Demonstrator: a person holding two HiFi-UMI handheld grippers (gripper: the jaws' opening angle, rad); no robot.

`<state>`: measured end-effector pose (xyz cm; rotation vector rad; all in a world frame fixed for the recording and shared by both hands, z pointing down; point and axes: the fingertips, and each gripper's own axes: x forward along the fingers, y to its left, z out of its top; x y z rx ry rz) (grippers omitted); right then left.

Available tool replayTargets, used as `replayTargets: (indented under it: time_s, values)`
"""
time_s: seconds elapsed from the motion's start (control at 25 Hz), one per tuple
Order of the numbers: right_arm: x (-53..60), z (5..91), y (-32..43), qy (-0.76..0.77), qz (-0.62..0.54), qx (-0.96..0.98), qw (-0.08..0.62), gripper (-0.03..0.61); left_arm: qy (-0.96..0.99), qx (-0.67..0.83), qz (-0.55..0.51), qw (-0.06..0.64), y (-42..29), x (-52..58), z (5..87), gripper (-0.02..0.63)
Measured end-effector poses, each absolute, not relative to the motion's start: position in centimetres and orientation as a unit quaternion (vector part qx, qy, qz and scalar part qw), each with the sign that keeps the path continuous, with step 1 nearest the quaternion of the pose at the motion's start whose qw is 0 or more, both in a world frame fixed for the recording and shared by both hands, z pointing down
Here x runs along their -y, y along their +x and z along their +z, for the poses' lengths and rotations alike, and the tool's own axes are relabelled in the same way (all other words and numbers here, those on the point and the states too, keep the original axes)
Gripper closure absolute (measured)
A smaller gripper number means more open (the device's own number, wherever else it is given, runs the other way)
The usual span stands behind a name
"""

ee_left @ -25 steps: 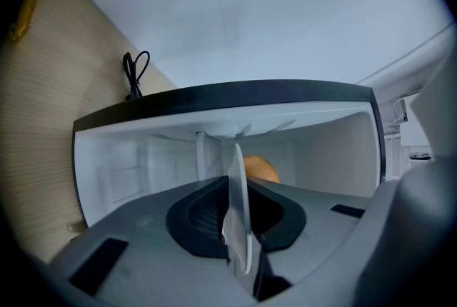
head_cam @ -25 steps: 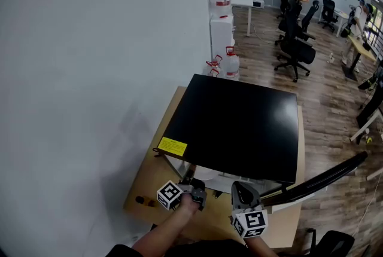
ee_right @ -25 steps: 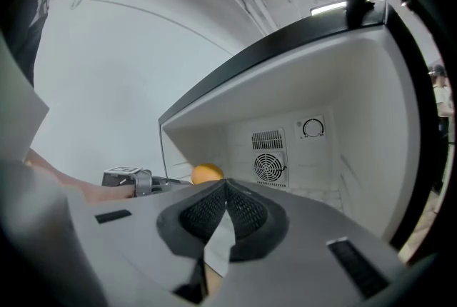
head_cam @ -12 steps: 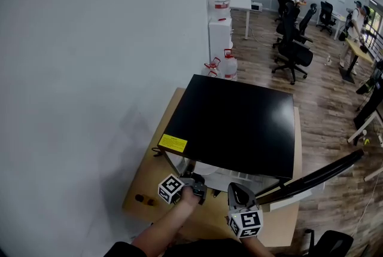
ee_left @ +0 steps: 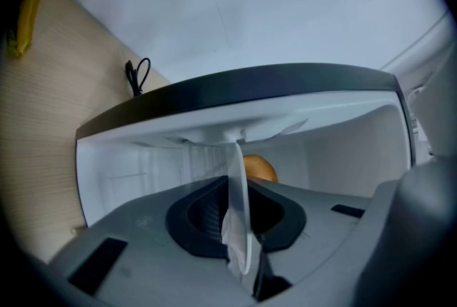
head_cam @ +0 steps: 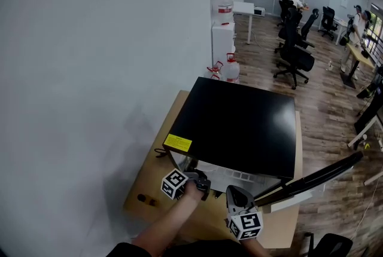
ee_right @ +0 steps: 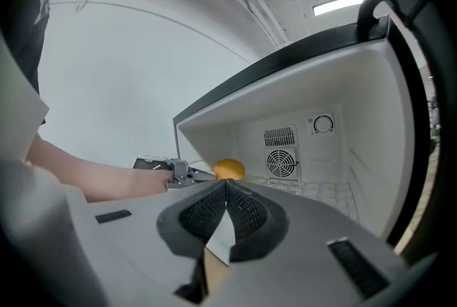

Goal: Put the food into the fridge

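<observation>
Left gripper: clamps a thin clear film between jaws pressed close together, and reaches into the mouth of the open fridge. Cannot tell whether this film belongs to the food.

Just beyond the jaw tips, inside the white compartment: the food, round and orange, with its lower part hidden behind the gripper body.

Right gripper: grips nothing, jaws closed with the tips meeting. Hovers in front of the fridge opening, just beside the left gripper, and points into the compartment. From this side, shows the food to the left of a round fan grille and below a dial on the back wall. Shows also the left gripper's tips very near the food, touching or not cannot tell, and a bare forearm behind that gripper.

Fridge: stands on a light wooden table against a white wall, with the black top upward and the door swung open to the right. Leaves a bare strip of the table at the left side, near the wall
</observation>
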<state>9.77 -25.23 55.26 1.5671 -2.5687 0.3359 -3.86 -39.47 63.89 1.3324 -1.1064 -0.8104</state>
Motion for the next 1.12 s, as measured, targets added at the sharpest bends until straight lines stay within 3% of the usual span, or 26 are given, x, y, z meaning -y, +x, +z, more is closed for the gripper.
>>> replayTargets:
  time_s: [0.4, 0.8, 1.12]
  values:
    - [24.7, 55.0, 9.5, 0.519, 0.108, 0.845, 0.064, 0.518, 0.579, 0.523, -0.269, 0.565, -3.5, 39.9, 64.1, 0.578]
    - [24.0, 55.1, 10.0, 0.527, 0.105, 0.84, 0.071, 0.518, 0.671, 0.595, -0.108, 0.429, -3.9, 40.6, 63.7, 0.573]
    - [24.0, 55.3, 9.5, 0.523, 0.112, 0.842, 0.072, 0.518, 0.692, 0.608, -0.048, 0.386, -2.7, 41.4, 63.3, 0.438]
